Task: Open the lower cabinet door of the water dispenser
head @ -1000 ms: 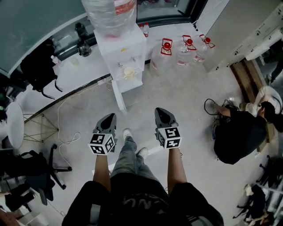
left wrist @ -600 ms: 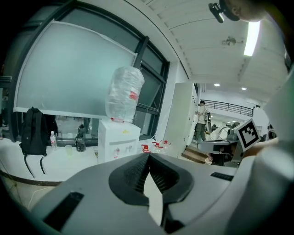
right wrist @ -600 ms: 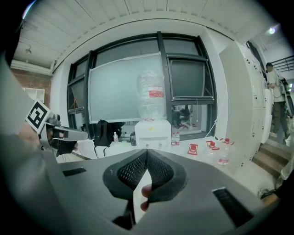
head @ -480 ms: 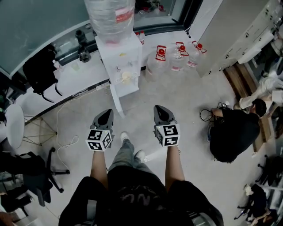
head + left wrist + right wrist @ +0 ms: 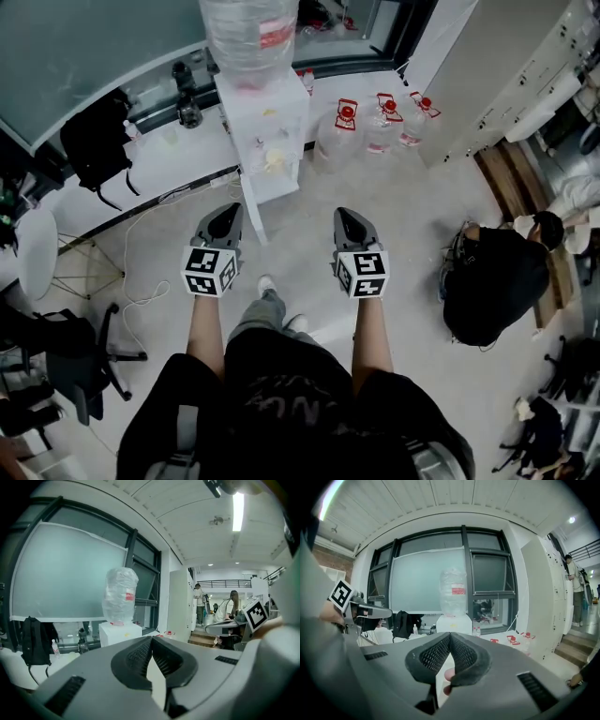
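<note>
The water dispenser [image 5: 265, 141] stands at upper centre of the frame; we hold our left tongs [image 5: 226, 217] and right tongs [image 5: 350, 221] below it, both pressed together and empty.

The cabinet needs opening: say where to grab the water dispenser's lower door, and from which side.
Grip the lower door by a free upright edge, coming straight at the front of the water dispenser, the flat face turned toward you. No handle shows from here, so which edge swings is unclear.
</note>
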`<action>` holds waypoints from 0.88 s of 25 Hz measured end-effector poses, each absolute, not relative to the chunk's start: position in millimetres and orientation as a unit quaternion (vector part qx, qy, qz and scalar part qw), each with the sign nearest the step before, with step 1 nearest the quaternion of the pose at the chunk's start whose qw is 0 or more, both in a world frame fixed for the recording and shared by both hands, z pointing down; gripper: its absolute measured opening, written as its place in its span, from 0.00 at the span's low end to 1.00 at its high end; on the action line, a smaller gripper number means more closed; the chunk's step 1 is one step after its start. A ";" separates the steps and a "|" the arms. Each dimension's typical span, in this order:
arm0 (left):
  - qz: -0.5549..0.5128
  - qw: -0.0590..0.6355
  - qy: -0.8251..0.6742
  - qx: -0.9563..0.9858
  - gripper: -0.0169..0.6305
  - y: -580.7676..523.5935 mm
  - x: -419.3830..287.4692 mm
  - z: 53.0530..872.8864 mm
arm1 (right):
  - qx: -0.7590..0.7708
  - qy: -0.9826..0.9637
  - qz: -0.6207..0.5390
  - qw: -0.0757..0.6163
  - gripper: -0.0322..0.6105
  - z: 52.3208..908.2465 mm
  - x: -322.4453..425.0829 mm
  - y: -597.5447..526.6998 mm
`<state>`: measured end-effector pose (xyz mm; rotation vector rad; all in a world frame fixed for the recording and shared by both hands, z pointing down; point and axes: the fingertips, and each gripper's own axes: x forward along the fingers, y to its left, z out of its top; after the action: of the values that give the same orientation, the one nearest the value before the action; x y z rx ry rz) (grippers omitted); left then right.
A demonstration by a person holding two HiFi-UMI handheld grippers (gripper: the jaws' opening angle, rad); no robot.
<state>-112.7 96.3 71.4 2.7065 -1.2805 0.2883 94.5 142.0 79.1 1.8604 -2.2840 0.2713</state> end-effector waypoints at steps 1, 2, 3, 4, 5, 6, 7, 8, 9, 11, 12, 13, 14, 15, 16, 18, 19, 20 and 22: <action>0.095 0.059 -0.425 0.898 0.05 96.6 -112.0 65.2 | 0.626 -0.769 0.087 0.091 0.07 74.6 94.5 142.4; 0.096 0.051 -0.425 0.899 0.05 97.2 -111.6 59.9 | 0.626 -0.770 0.082 0.092 0.07 70.2 94.4 142.7; 0.097 0.043 -0.425 0.899 0.05 98.0 -111.6 55.5 | 0.625 -0.771 0.076 0.093 0.07 66.1 94.3 143.2; 0.097 0.038 -0.426 0.899 0.05 99.0 -112.3 51.7 | 0.625 -0.772 0.071 0.095 0.07 62.6 94.5 144.1; 0.095 0.035 -0.427 0.898 0.05 99.9 -113.4 48.4 | 0.625 -0.772 0.067 0.096 0.07 59.8 95.6 145.3; 0.091 0.034 -0.429 0.898 0.05 100.8 -114.7 45.4 | 0.625 -0.772 0.064 0.097 0.07 57.4 97.4 146.5; 0.086 0.035 -0.431 0.897 0.05 101.5 -116.0 42.6 | 0.626 -0.772 0.060 0.097 0.07 55.0 99.3 147.5; 0.081 0.037 -0.433 0.897 0.05 102.3 -117.2 40.1 | 0.626 -0.772 0.056 0.094 0.07 52.1 100.9 148.3; 0.076 0.038 -0.436 0.896 0.05 103.1 -117.9 38.0 | 0.626 -0.772 0.053 0.091 0.07 49.1 102.0 149.5; 0.069 0.037 -0.439 0.895 0.05 104.0 -118.4 34.0 | 0.626 -0.774 0.047 0.087 0.07 43.7 102.5 151.1; 0.067 0.035 -0.440 0.895 0.05 103.9 -118.6 31.6 | 0.626 -0.774 0.045 0.088 0.07 41.7 102.1 151.0; 0.065 0.032 -0.441 0.895 0.05 103.6 -118.3 29.1 | 0.626 -0.774 0.042 0.088 0.07 40.0 102.1 150.8; 0.064 0.030 -0.441 0.895 0.05 103.3 -117.3 27.2 | 0.626 -0.774 0.041 0.088 0.07 38.8 102.9 150.9; 0.063 0.029 -0.441 0.895 0.05 102.9 -116.0 25.7 | 0.627 -0.773 0.039 0.088 0.07 37.9 104.5 151.2; 0.062 0.028 -0.441 0.895 0.05 102.3 -114.5 24.6 | 0.628 -0.772 0.039 0.087 0.07 37.4 106.6 151.4; 0.061 0.026 -0.441 0.895 0.05 101.8 -111.4 22.5 | 0.631 -0.770 0.039 0.086 0.07 37.6 111.2 152.0; 0.062 0.025 -0.440 0.895 0.05 102.0 -109.8 21.8 | 0.632 -0.769 0.039 0.086 0.07 37.7 113.3 152.6; 0.063 0.024 -0.440 0.895 0.05 102.0 -108.2 21.4 | 0.633 -0.769 0.038 0.086 0.07 37.6 115.2 152.9; 0.063 0.025 -0.440 0.895 0.05 101.2 -106.4 21.5 | 0.633 -0.768 0.036 0.089 0.07 38.6 117.8 152.5</action>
<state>-106.4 101.2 21.5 2.7689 -1.3621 0.1962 117.8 152.5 38.6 1.8844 -2.2844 0.1070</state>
